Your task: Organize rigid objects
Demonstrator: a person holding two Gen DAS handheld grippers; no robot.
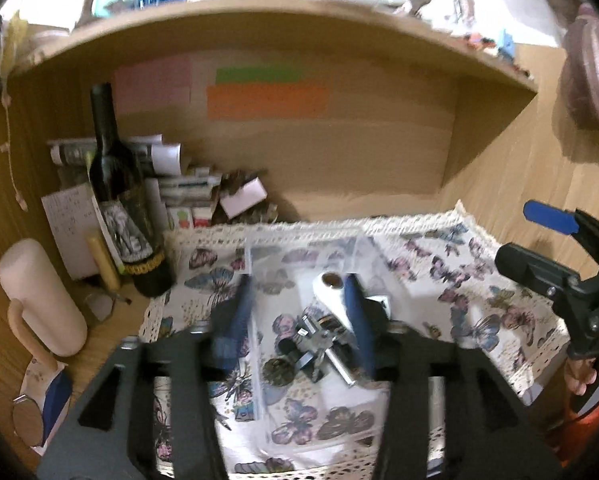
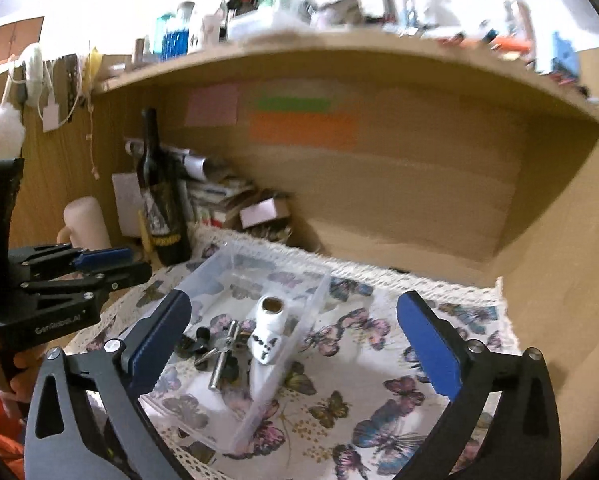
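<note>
A clear plastic box (image 2: 313, 300) stands on the butterfly cloth (image 2: 379, 408). Inside lie a white adapter-like piece (image 2: 267, 332), a metal cross key (image 2: 223, 360) and small dark parts (image 2: 201, 338). My left gripper (image 1: 299, 320) is open above the box (image 1: 255, 264), its fingers either side of the white piece (image 1: 329, 296) and the metal parts (image 1: 319, 344). My right gripper (image 2: 295, 344) is open and empty, over the box's right side. Each gripper shows in the other's view: the right one (image 1: 555, 248), the left one (image 2: 99, 264).
A dark wine bottle (image 1: 123, 200) stands left of the cloth beside a cream mug (image 1: 39, 296) and stacked papers (image 1: 179, 184). A wooden shelf (image 1: 283, 16) hangs overhead, with sticky notes (image 1: 267, 100) on the back panel. A wooden side wall (image 2: 559, 240) rises at the right.
</note>
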